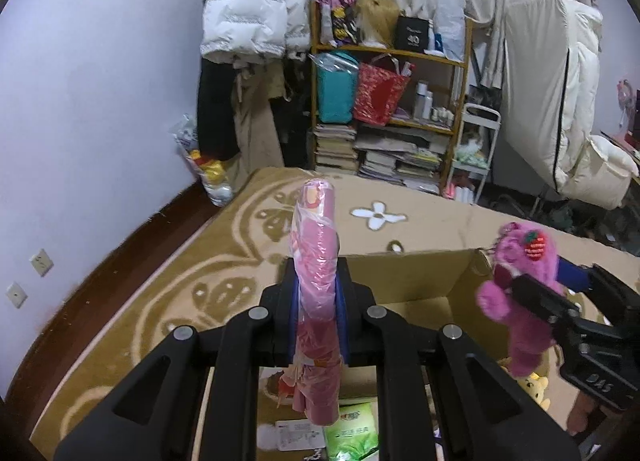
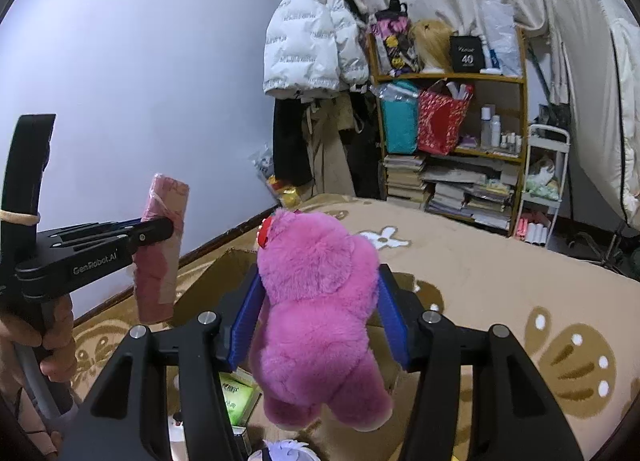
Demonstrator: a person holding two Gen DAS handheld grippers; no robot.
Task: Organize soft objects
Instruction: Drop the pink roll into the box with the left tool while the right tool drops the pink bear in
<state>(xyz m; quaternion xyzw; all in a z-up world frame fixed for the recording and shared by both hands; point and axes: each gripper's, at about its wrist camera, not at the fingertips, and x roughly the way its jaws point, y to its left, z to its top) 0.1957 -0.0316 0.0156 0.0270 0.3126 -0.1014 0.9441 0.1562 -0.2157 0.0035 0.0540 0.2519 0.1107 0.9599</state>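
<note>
My left gripper (image 1: 316, 281) is shut on a pink roll wrapped in clear plastic (image 1: 316, 245), held upright above an open cardboard box (image 1: 424, 293). The roll also shows in the right wrist view (image 2: 160, 257), with the left gripper (image 2: 168, 227) clamped on it. My right gripper (image 2: 318, 293) is shut on a purple plush bear (image 2: 316, 301) and holds it over the same box (image 2: 224, 273). The bear (image 1: 516, 281) shows at the right of the left wrist view, in the right gripper (image 1: 532, 293).
The box sits on a bed with a tan patterned blanket (image 1: 200, 261). Inside lie a green packet (image 1: 352, 433), a white card (image 1: 292, 435) and a yellow plush (image 1: 536, 387). A cluttered shelf (image 1: 392, 101), hanging coats (image 1: 256, 5) and a wall (image 1: 100, 101) stand behind.
</note>
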